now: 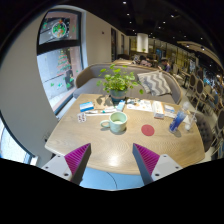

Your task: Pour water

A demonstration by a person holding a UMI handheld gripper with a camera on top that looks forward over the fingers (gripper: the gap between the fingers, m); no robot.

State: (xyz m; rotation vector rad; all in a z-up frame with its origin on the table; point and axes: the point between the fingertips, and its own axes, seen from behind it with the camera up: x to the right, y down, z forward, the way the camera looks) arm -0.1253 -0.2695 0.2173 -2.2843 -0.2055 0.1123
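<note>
Two pink pads (78, 157) are seen at the bottom of the gripper view, spread wide apart, with nothing held between them. The gripper (112, 160) is hung back at the near edge of the table (100, 145), well short of everything on it.

Beyond the fingers, roughly on the centre line, a green mug (118, 122) is set on the wood. That looks like the thing to pour from or into, though no water can be made out in it, and no jug or bottle is clearly seen. A red coaster (148, 130) lies just right of the mug, a blue cup (178, 124) with things stuck in it is placed further right, and a plant (117, 85) is stood behind the mug. Small flat items (87, 106) are left at the far left, too small to be told apart.

So the step is probably just the approach. It'd be done best if the fingers are kept wide, the mug is lined up dead centre between the pads, and the grip is taken around the body rather than the rim, so it stays upright when lifted.

Posters (58, 50) are hung on the wall behind, but no writing or brand can be read.
</note>
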